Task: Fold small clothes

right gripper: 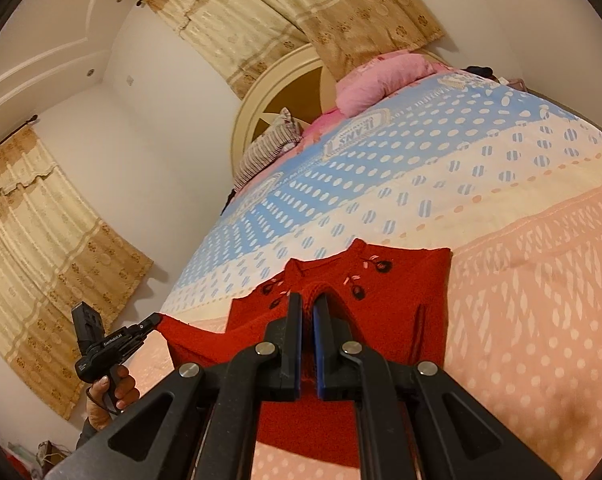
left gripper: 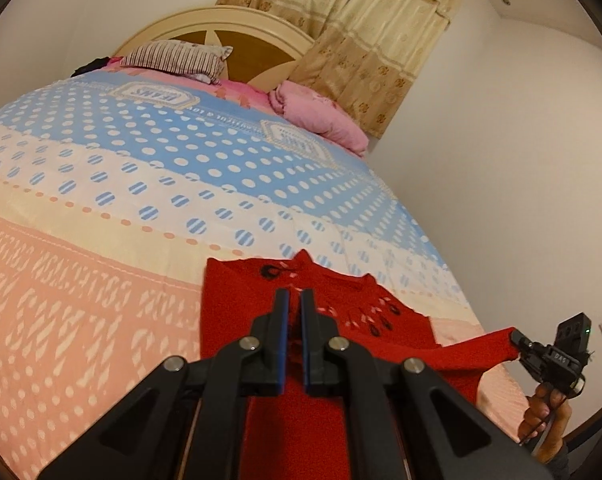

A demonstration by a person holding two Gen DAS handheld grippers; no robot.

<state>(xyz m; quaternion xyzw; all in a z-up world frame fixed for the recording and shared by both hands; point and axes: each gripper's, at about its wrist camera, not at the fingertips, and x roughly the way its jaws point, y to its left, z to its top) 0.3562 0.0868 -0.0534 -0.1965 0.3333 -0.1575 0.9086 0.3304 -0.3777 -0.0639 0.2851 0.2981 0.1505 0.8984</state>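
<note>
Red knit sweater [left gripper: 261, 308] lay on the bed [left gripper: 81, 240], collar toward the headboard [left gripper: 205, 28], its length running back toward me. My left tongs [left gripper: 294, 300] were pinched shut on one sleeve, my right tongs [right gripper: 307, 304] on the other, both angled downward over it.

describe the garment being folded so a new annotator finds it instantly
Start at the large bed under a polka-dot bedspread in blue, cream and peach bands. On its near peach end lies a small red knitted sweater with dark and pink embroidered motifs on the chest. It is the only red item, and both the left gripper and the right gripper pinch it.
</note>
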